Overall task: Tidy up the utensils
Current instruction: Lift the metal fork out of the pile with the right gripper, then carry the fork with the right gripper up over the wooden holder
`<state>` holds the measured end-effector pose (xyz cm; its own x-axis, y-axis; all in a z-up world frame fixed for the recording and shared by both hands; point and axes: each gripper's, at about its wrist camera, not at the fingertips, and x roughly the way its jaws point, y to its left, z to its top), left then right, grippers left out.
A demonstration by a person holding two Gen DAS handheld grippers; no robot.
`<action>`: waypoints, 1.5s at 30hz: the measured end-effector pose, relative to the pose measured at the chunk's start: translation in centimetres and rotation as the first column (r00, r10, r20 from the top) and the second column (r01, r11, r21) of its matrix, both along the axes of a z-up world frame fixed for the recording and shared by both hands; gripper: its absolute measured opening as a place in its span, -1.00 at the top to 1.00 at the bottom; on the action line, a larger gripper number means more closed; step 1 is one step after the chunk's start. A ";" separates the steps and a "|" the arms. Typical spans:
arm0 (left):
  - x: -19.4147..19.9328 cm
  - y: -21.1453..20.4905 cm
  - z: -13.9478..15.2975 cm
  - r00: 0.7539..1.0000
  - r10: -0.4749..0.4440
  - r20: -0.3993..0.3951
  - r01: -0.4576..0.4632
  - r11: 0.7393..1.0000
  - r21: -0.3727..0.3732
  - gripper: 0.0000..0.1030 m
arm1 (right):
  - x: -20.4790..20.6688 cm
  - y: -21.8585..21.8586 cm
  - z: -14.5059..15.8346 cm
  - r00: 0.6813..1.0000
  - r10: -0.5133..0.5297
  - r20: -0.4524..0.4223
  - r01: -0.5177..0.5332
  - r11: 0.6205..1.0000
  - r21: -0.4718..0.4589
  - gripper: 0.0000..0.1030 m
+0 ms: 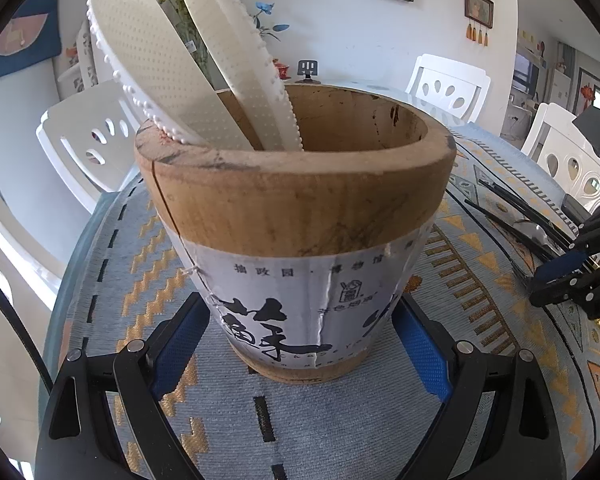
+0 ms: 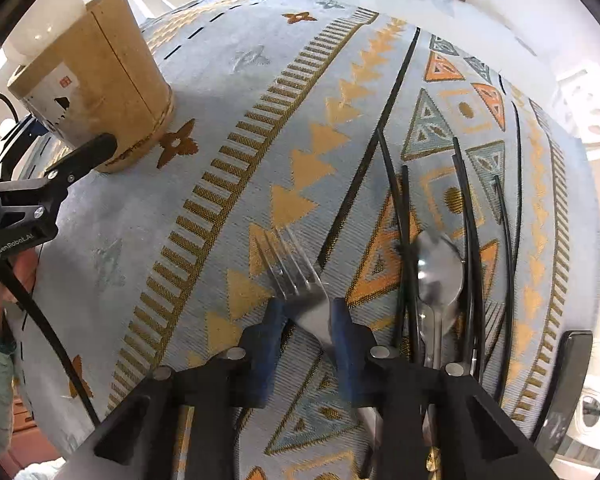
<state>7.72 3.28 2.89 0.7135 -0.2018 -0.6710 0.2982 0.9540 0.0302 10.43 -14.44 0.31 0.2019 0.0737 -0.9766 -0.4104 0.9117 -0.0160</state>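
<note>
Partly done: two white rice paddles already standing in the wooden holder braced by the left gripper, right gripper clamped on the fork, spoon and black chopsticks still on the tablecloth.

"GenRobot.AI" on left hand-held gripper, Chinese label, perhaps "拙政园", on wooden holder

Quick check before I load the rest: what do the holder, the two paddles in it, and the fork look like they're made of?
Holder: apparently bamboo or wood, matte tan, with visible grain, a side crack and a paper label.
Paddles: likely plastic, off-white, with moulded dimples and beaded edges.
Fork: probably stainless steel, shiny and reflective, between the right gripper pads.
</note>
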 end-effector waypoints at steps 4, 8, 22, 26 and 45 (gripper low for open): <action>0.0 -0.1 0.0 1.000 0.000 -0.001 0.000 1.000 -0.002 -0.80 | 0.5 -0.8 0.5 1.000 0.002 0.005 -0.002 0.999 0.033 0.82; 0.0 -0.2 0.0 1.000 0.000 -0.004 0.000 1.000 -0.005 -0.80 | 2.8 -4.8 0.3 0.990 -0.110 -0.093 0.123 0.982 0.145 0.82; 0.2 0.1 -0.1 1.000 0.001 -0.009 -0.001 1.000 -0.011 -0.83 | -0.3 0.7 0.8 0.982 0.181 -0.052 -0.182 0.983 -0.031 0.66; 0.2 0.1 -0.1 1.000 0.002 -0.007 -0.002 1.000 -0.010 -0.83 | 1.5 3.0 1.5 0.993 0.119 -0.023 -0.119 0.993 0.022 0.84; 0.2 0.0 -0.1 1.000 0.004 -0.008 -0.004 1.000 -0.011 -0.83 | 6.7 4.2 3.7 0.996 0.009 0.083 -0.032 0.963 0.269 0.03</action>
